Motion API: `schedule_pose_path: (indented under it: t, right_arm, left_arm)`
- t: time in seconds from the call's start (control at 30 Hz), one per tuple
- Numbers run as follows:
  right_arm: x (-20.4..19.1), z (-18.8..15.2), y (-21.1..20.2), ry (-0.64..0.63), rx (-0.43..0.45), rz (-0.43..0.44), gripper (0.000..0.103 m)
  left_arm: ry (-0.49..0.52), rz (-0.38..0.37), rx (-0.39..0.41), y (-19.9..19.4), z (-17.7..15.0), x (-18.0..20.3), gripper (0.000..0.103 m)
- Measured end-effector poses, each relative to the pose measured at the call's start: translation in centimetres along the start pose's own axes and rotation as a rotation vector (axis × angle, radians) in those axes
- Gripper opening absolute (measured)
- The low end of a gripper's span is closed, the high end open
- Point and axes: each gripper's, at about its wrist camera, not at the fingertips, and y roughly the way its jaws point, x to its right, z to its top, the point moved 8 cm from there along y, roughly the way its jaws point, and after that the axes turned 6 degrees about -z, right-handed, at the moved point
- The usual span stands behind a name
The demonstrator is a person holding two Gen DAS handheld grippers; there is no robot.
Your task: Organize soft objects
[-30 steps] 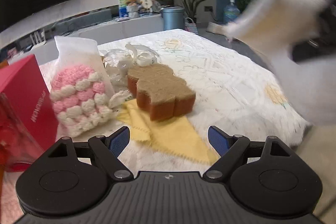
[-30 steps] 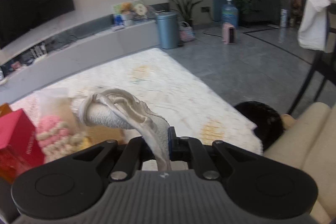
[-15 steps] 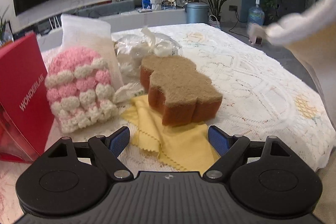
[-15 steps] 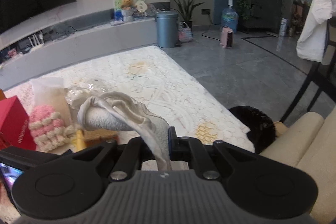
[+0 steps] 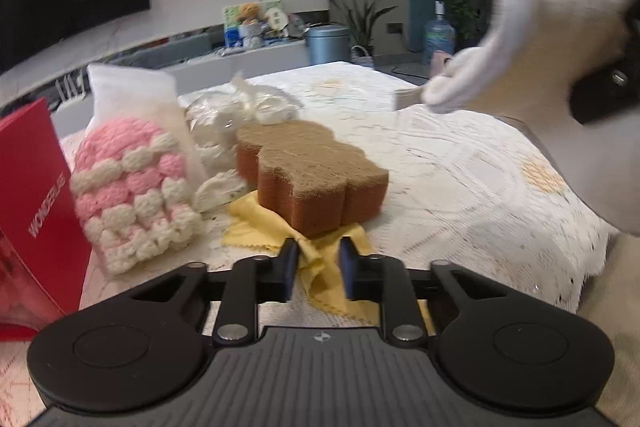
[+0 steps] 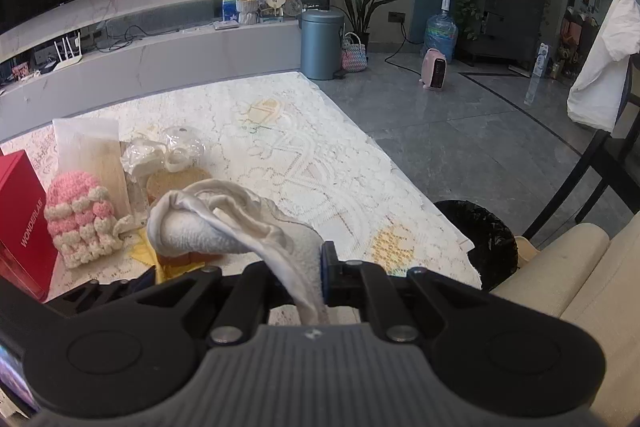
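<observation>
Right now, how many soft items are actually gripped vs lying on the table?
2 gripped: white cloth in the right gripper, yellow cloth between the closing left gripper jaws. Lying: brown sponge on that cloth, pink crochet piece. More may hide behind.

The sponge (image 5: 312,171) lies on the cloth (image 5: 328,267); the crocheted pouch (image 5: 132,191) lies left of it; the box (image 5: 36,211) stands leftmost.

Both wrist views — close, tabletop (image 5: 460,163) shared
</observation>
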Motion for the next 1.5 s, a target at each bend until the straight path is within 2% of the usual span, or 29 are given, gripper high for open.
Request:
schedule_pose_path:
  t: [0.17,0.47,0.57,0.7,0.73,0.8,0.83,0.87,0.9,0.97,1.07,1.23,1.27,1.5]
  right_arm:
    - [-0.2,-0.1,0.2,-0.018,-0.005,-0.007,0.005]
    - [-0.4,0.0,0.1,-0.022,0.007,-0.018,0.005]
    - [-0.6,0.0,0.0,-0.024,0.013,-0.010,0.005]
    - [-1.2,-0.1,0.2,-0.046,0.003,-0.008,0.005]
    - [-1.3,-0.1,0.2,-0.049,0.002,-0.008,0.005]
    - [-1.4,-0.1,0.2,-0.054,0.003,-0.008,0.005]
    - [-1.5,-0.1,0.1,-0.055,0.004,-0.006,0.005]
    - [-1.5,-0.1,0.1,-0.058,0.005,-0.005,0.005]
    - [-1.6,-0.1,0.1,-0.062,0.005,-0.005,0.005]
    - [-1.5,-0.2,0.3,-0.068,-0.001,-0.010,0.005]
    - [-1.6,-0.4,0.5,-0.080,-0.012,-0.024,0.005]
    - [-1.9,-0.5,0.6,-0.090,-0.017,-0.012,0.005]
    - [-1.9,-0.6,0.7,-0.093,-0.018,-0.015,0.005]
    - [-1.9,-0.5,0.8,-0.081,-0.015,-0.004,0.006]
  left_arm:
    - [0.119,0.062,0.020,-0.4,-0.4,1.3,0.003]
    - [0.051,0.101,0.056,-3.6,0.2,-1.0,0.001]
    - [0.009,0.068,0.040,-5.3,0.0,-2.4,0.001]
    - [-0.012,0.007,-0.049,-6.1,-1.2,-3.6,0.002]
    - [0.003,-0.013,-0.077,-5.9,-1.6,-3.6,0.005]
    - [0.041,-0.054,-0.128,-4.8,-2.5,-3.1,0.026]
    - [0.028,-0.048,-0.124,-4.6,-2.6,-3.2,0.031]
    - [0.012,-0.036,-0.113,-4.7,-2.4,-3.2,0.049]
    - [-0.006,-0.041,-0.110,-4.7,-2.2,-3.2,0.074]
    - [-0.056,-0.061,-0.089,-4.6,-1.6,-3.2,0.088]
    - [-0.081,-0.097,-0.096,-3.8,-1.1,-2.7,0.088]
    - [-0.086,-0.054,-0.136,-1.3,-1.2,-2.4,0.090]
    - [-0.087,-0.039,-0.118,-1.0,-1.1,-2.5,0.093]
    - [-0.094,-0.034,-0.078,0.1,-0.5,-2.9,0.091]
